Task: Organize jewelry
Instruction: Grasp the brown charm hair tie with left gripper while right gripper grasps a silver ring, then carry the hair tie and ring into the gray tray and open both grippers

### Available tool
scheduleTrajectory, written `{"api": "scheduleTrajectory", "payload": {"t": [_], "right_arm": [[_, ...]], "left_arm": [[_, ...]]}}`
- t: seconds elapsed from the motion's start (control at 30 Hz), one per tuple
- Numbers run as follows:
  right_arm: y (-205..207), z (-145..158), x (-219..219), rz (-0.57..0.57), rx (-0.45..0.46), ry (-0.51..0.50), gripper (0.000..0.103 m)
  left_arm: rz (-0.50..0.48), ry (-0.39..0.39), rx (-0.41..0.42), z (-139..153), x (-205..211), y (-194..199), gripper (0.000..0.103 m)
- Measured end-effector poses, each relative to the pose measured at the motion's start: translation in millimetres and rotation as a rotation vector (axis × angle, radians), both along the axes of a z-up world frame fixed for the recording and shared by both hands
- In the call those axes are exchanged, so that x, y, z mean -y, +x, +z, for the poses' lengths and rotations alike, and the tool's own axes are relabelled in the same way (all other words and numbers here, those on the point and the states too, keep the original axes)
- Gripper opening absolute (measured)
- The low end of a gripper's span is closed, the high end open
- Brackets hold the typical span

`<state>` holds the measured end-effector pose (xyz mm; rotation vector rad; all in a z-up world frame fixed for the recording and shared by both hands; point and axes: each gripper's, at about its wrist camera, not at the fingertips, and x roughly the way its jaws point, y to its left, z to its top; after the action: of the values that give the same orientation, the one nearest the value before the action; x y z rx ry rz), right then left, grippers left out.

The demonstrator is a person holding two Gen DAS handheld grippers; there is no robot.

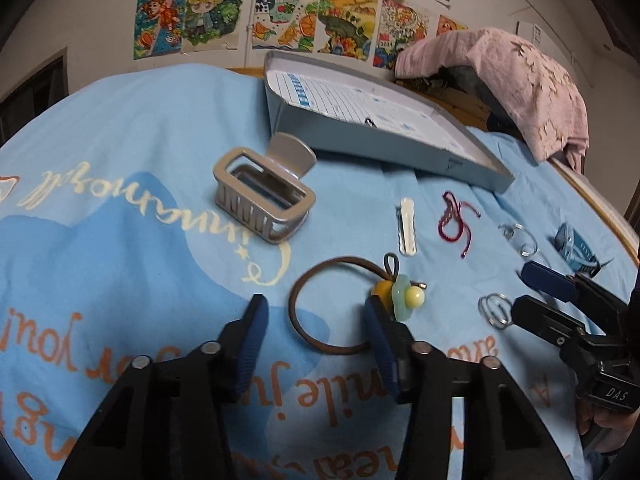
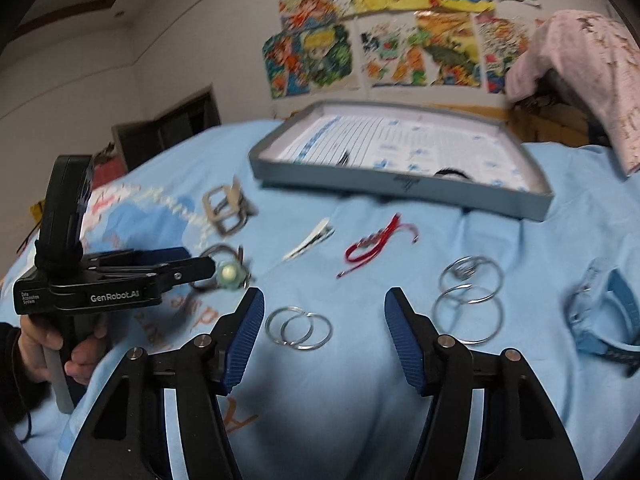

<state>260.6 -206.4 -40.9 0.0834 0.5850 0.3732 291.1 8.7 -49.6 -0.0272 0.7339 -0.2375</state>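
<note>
Brown elastic of the hair tie (image 1: 320, 308) lies on the blue bedsheet (image 1: 120, 140) between my half-open, empty left claw (image 1: 316, 312); its bead may slip sideways. My right claw (image 2: 324, 312), also half-open and empty, could snag only one steel ring (image 2: 298, 326).

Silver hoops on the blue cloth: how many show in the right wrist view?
4. Two small hoops overlap just ahead of the right gripper; two large hoops, also overlapping, lie to their right. The grey tray could hide more.
</note>
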Motion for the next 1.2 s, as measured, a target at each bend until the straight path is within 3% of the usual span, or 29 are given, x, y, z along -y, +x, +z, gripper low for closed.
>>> {"api": "scheduleTrajectory", "payload": {"t": [0.27,0.5,0.77,1.0,1.2], "right_arm": [[7.0,-14.0,-16.0,0.026,-0.049,-0.054,0.054],[8.5,-14.7,-18.9,0.024,-0.063,-0.088,0.054],[9.8,-17.0,-20.8,0.022,-0.072,-0.100,0.053],[11.4,-19.2,-21.3,0.018,-0.078,-0.102,0.030],[9.6,-19.6,-21.8,0.016,-0.069,-0.109,0.028]], "left_arm": [[-0.023,-0.026,-0.003,-6.8,-2.8,-1.8,0.032],[-0.015,-0.036,-0.023,-10.6,-4.3,-0.4,0.009],[-0.018,-0.009,-0.008,-10.7,-0.9,-4.0,0.004],[-0.019,-0.003,0.002,-10.2,0.3,-4.7,0.004],[-0.026,-0.003,0.024,-8.3,0.5,-8.8,0.003]]}}
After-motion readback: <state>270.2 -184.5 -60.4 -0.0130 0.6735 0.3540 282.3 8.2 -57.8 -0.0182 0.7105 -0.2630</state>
